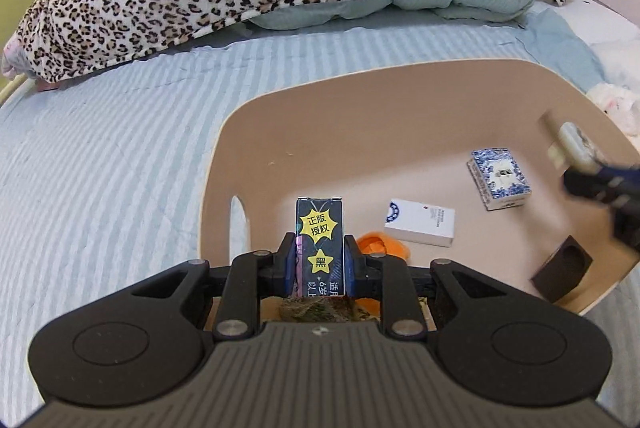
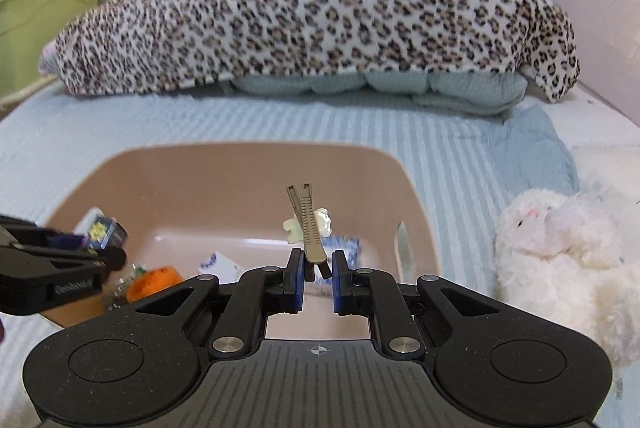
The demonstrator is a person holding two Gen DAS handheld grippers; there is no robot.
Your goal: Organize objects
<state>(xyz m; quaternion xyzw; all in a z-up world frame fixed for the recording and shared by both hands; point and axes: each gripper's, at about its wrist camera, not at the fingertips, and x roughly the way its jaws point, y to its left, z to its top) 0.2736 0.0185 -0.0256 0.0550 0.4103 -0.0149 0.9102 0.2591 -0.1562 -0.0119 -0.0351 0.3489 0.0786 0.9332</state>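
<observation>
Objects for sorting lie in and around a beige tray (image 1: 400,100) set on the striped bed (image 1: 100,148). From the left wrist view, the left claw (image 1: 319,260) is clamped on a dark card box (image 1: 320,240) with yellow star stickers, held upright between the blue pads over the near edge of the tray. On the tray floor beyond it lie a white box (image 1: 420,222) and, a little further right, a blue-patterned box (image 1: 499,178), the two apart from each other. An orange item (image 1: 376,244) peeks out just right of the claw, and a dark block with a round hollow (image 1: 562,270) sits near the tray's right rim. The right claw (image 1: 600,188) enters blurred at the right edge.

From the right wrist view, the right claw (image 2: 318,264) is narrow, pinching a tan hair clip (image 2: 310,232) with a pale flower (image 2: 320,222) by its lower end, over the tray (image 2: 260,164). The left claw (image 2: 76,256) shows at the left with the card box (image 2: 102,232).

Both items look to be mid-carry, so the step in hand is probably placing them. Setting down calls for picking a bare patch of tray, lowering, then letting go. The boxes and orange item crowd the near floor; the far half looks freer. A white plush toy (image 2: 560,228) lies on the bed to the right, outside the tray, and a leopard blanket (image 2: 320,20) heaps behind.
</observation>
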